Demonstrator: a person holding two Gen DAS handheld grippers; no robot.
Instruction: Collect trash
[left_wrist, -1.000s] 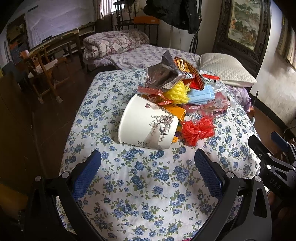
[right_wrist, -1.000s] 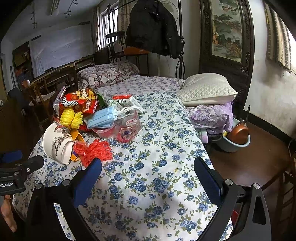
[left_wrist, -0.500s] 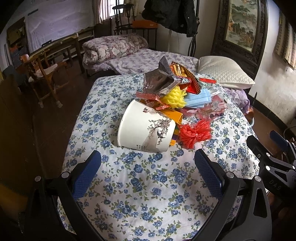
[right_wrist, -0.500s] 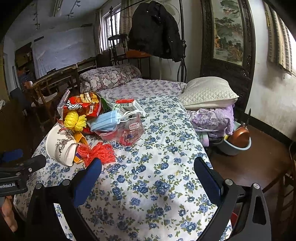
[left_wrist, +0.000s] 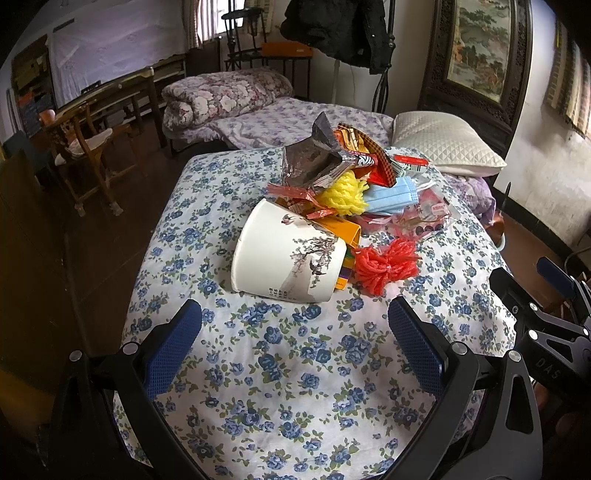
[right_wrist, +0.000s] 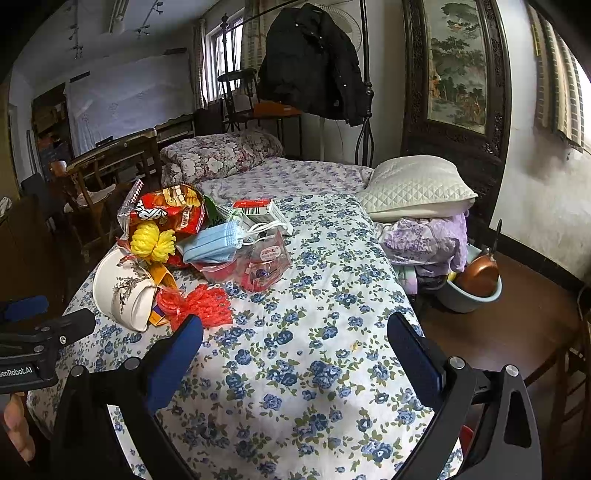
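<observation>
Trash pile sits mid-bed on the blue-flowered sheet (left_wrist: 295, 354). White paper cup (left_wrist: 284, 258) lies on its side, mouth toward the pile, printed branch facing up. Orange carton (left_wrist: 343, 236) pokes out behind the cup. Red net bundle (left_wrist: 384, 264) just right of the cup, touching the sheet. Yellow net bundle (left_wrist: 347, 194) above it, resting on the heap. Blue masks (left_wrist: 388, 194) stacked beside the yellow bundle. Silver wrapper (left_wrist: 314, 162) and red snack bag (right_wrist: 166, 214) stand tallest at the back. Clear pouch (right_wrist: 264, 264) and a small box (right_wrist: 262, 212) on the far side of the heap.

Left gripper (left_wrist: 293, 347): jaws wide apart, nothing between them, low over bare sheet. Cup lies just ahead, roughly centred between the fingers, not touching.

Right gripper (right_wrist: 293, 354): jaws wide apart, nothing held. Pile lies ahead and to its left; red net bundle is just beyond its left finger (right_wrist: 173, 365).

White pillow (right_wrist: 417, 188) at the bed's far right. Rolled floral quilt (left_wrist: 221, 96) at the far end. Basin (right_wrist: 469, 291) on the floor right of the bed.
</observation>
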